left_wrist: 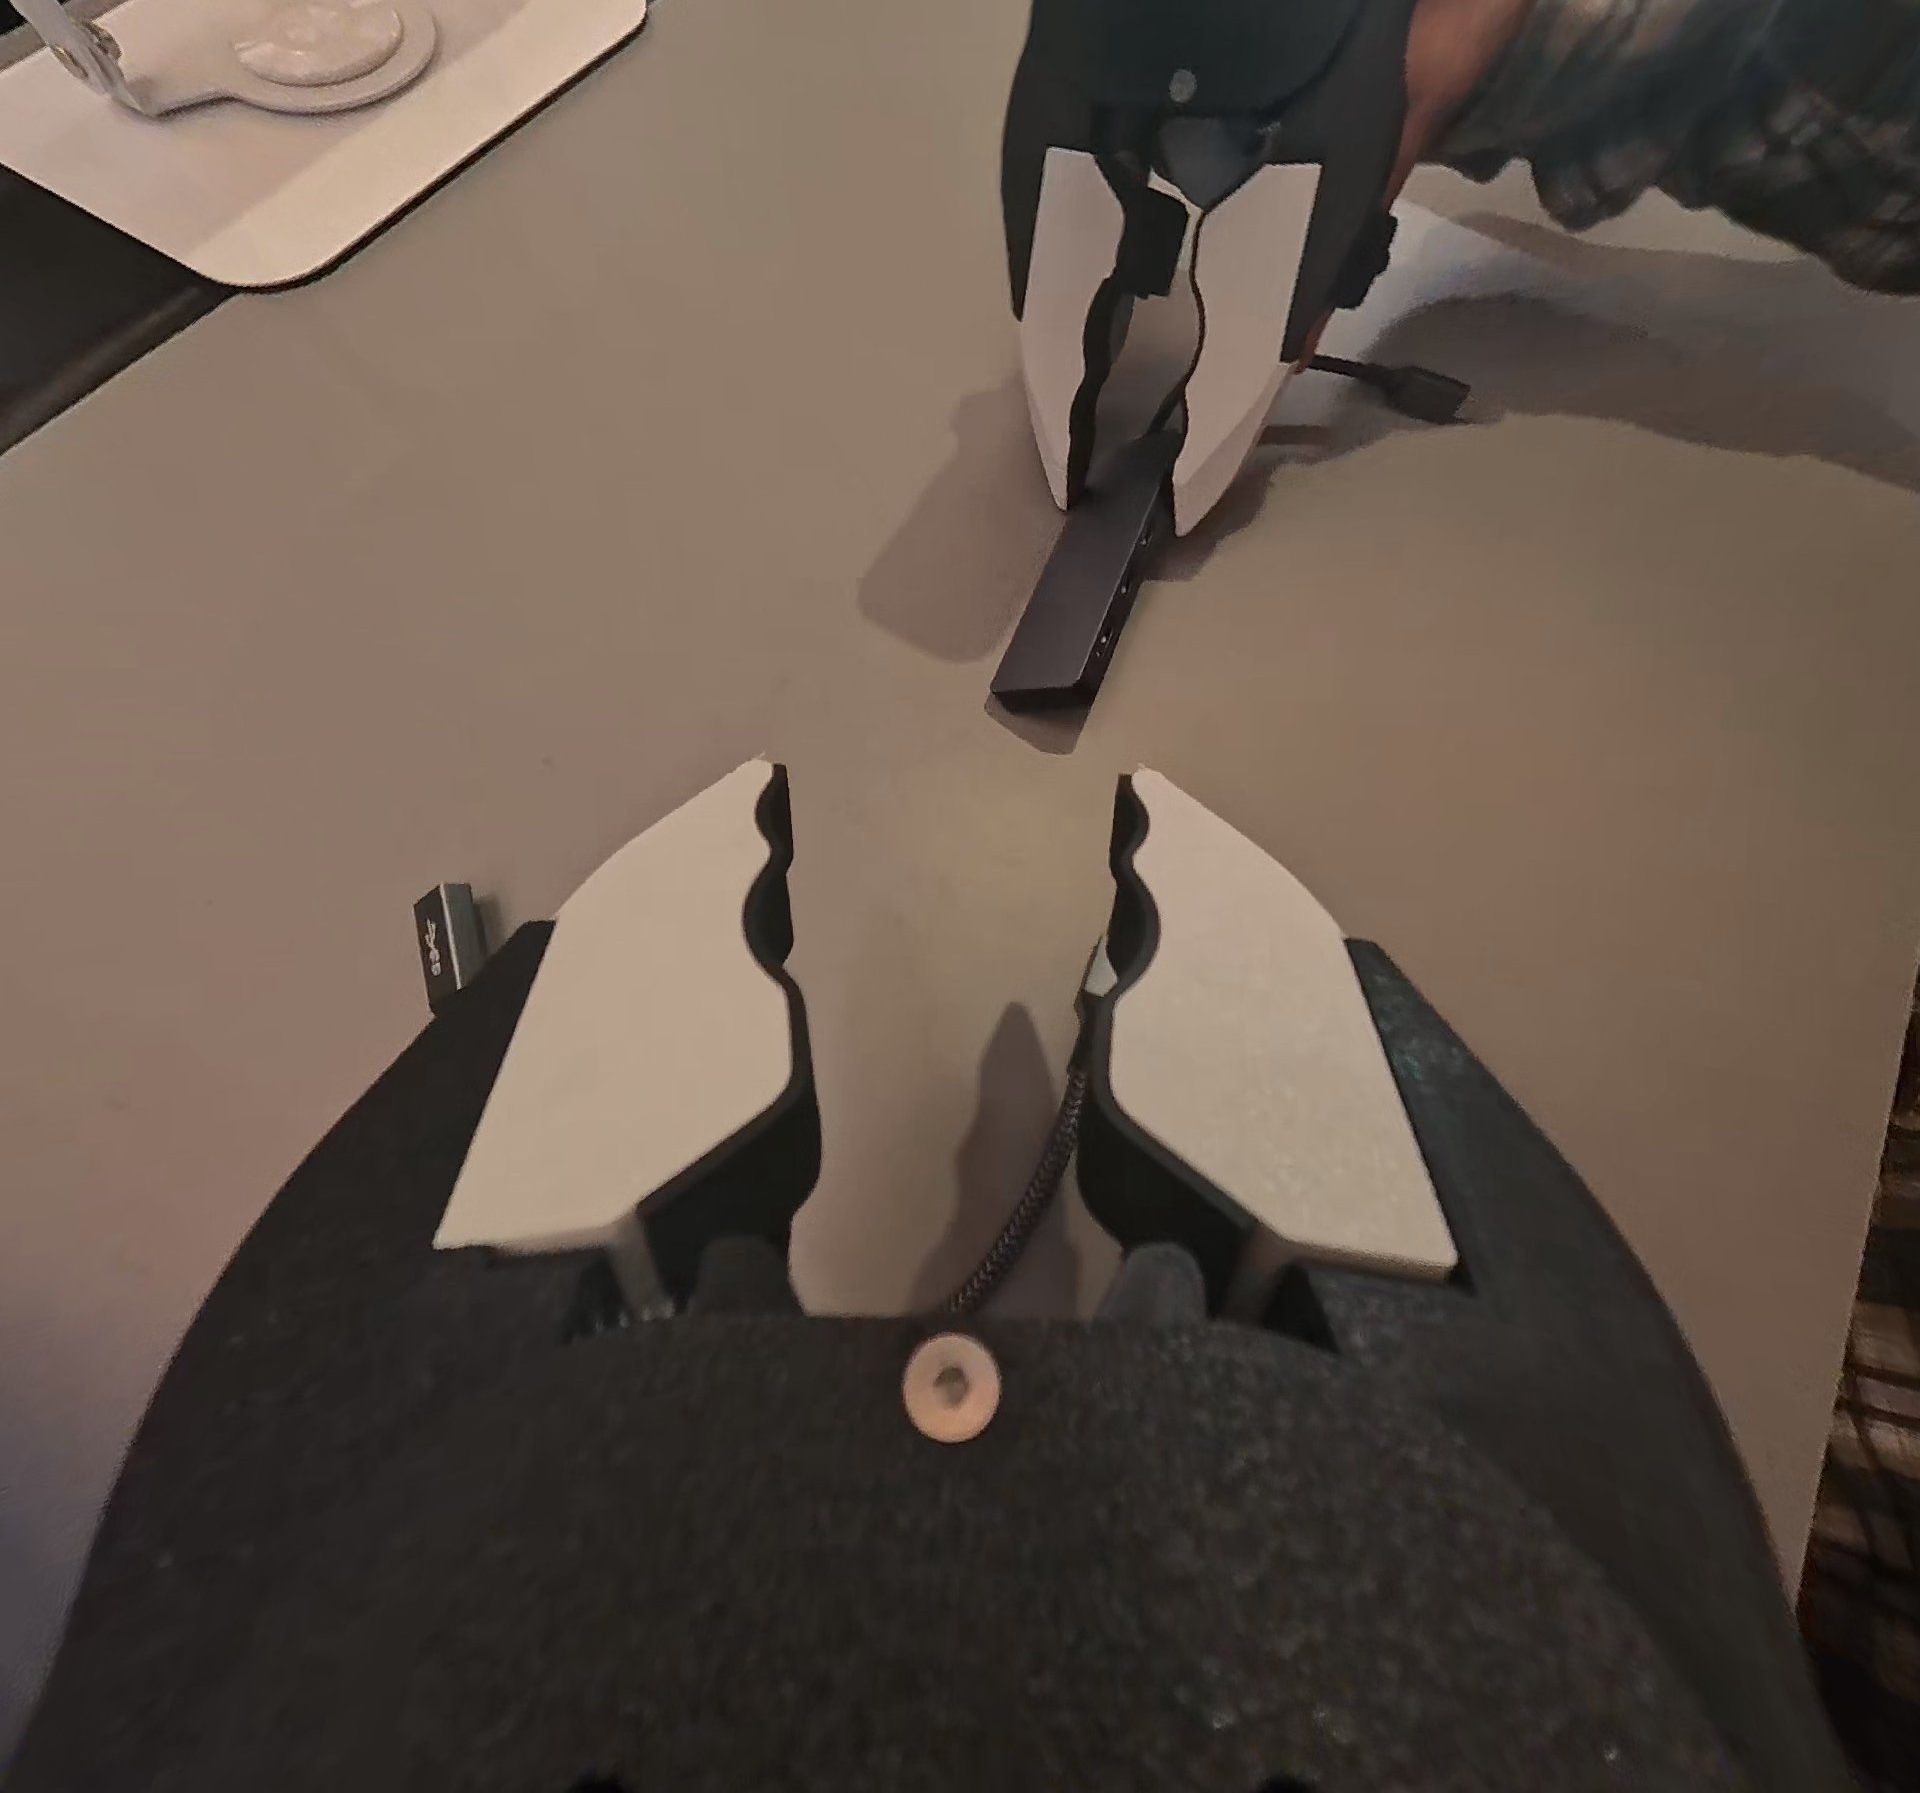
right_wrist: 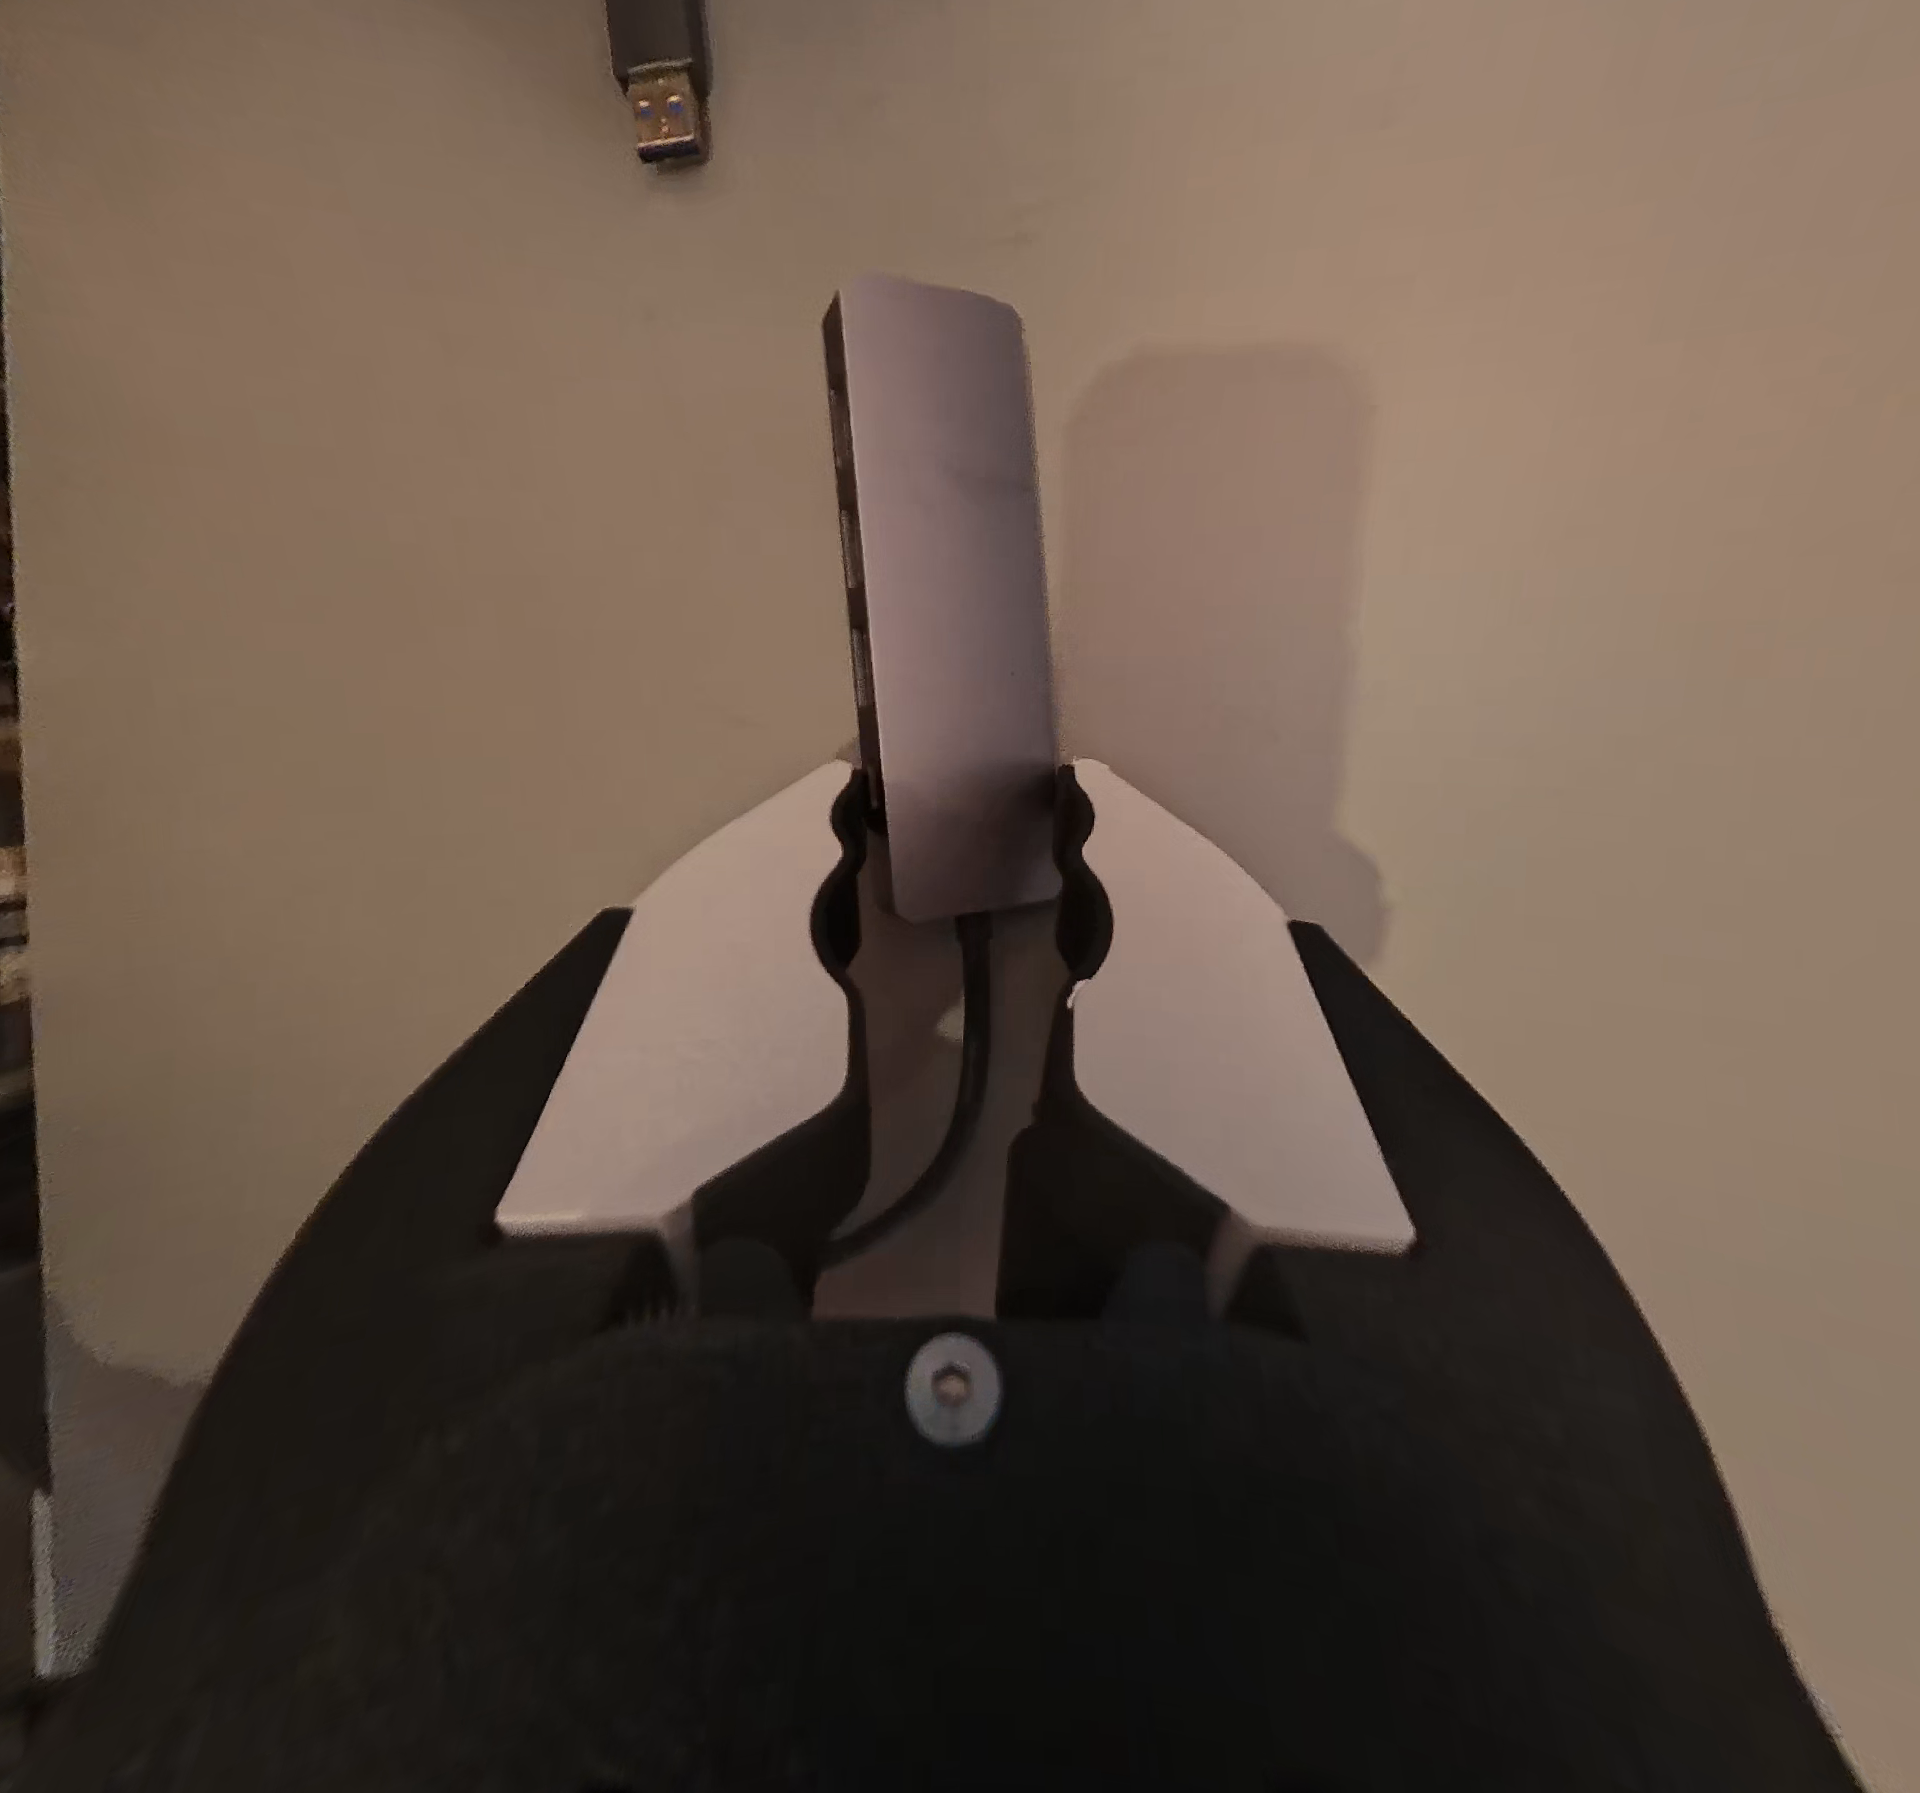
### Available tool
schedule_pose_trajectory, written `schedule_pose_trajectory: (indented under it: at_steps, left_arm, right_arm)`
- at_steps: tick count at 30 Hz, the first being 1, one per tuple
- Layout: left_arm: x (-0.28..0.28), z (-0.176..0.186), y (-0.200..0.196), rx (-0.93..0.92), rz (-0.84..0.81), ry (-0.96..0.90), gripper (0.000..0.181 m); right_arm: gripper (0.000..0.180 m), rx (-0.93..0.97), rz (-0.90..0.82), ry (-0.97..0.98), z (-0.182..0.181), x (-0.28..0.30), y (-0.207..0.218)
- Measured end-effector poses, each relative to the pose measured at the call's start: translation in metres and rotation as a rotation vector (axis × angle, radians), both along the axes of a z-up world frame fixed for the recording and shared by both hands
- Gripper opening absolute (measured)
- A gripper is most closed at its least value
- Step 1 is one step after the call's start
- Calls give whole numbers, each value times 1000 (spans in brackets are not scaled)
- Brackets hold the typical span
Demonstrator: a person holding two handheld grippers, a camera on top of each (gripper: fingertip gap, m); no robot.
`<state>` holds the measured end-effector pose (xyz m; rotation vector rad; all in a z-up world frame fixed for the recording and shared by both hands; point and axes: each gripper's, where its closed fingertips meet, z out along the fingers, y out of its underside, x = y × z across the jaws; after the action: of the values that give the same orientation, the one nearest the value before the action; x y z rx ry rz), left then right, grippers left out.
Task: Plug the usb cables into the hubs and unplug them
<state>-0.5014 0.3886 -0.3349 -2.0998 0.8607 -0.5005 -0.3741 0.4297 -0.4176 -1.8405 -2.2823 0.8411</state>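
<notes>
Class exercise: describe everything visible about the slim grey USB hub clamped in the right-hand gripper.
The slim grey metal-look USB hub is a flat, rounded-corner bar with a row of ports along one narrow side. Its own dark cable leaves the near end, running back between the fingers. The right hand-held gripper is shut on that end, gripping both long edges. In the left wrist view the hub's far end rests on or just above the beige table. No plug sits in its visible ports.

Left claw (left_wrist: 951, 787) with 2 white fingers, wavy black pads, textured black body, 1 silver screw, seemingly plaid sleeve (left_wrist: 1714, 29)
</notes>
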Motion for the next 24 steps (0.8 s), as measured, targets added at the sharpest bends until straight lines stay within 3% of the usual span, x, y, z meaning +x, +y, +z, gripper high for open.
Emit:
schedule_pose_trajectory:
  at_steps: [12,24]
  left_arm:
    - [28,-6,4,-87,-52,9,59]
    - [79,-21,20,-235,-180,-131,60]
  right_arm:
    - [33,288,-99,146,8,20,-2]
    - [32,269,-220,330,34,31,2]
